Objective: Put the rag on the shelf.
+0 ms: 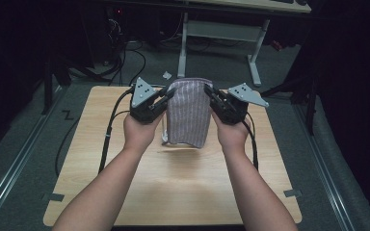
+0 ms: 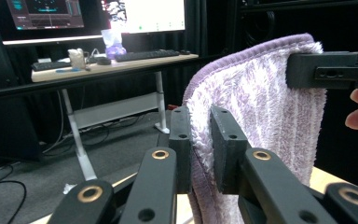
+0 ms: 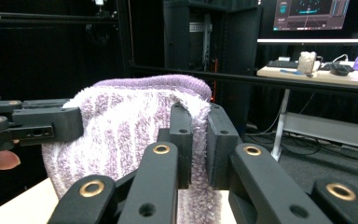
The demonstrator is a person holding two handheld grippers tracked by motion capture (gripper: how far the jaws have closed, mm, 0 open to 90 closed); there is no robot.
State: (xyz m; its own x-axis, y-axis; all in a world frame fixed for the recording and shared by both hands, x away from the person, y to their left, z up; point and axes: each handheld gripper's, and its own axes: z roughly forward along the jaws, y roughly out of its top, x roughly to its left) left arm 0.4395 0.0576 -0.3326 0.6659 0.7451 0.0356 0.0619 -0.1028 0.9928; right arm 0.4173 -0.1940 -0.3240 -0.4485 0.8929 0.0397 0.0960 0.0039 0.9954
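Observation:
A purple-and-white striped towel [image 1: 189, 113] hangs folded in the air above the wooden table [image 1: 173, 183], held by its two upper corners. My left gripper [image 1: 169, 95] is shut on the towel's left top edge; in the left gripper view the fluffy towel [image 2: 261, 107] is pinched between my left gripper's [image 2: 200, 140] jaws. On the towel's right top edge my right gripper [image 1: 208, 92] is shut, and the right gripper view has the towel [image 3: 121, 130] squeezed in my right gripper [image 3: 199, 135]. Each gripper view also catches the other gripper clamped on the far corner.
The table's near half lies bare under the towel. Beyond the table stand a desk frame with white legs [image 1: 183, 43] and cables on the grey floor. A desk with keyboard and monitors [image 2: 121, 56] stands in the background.

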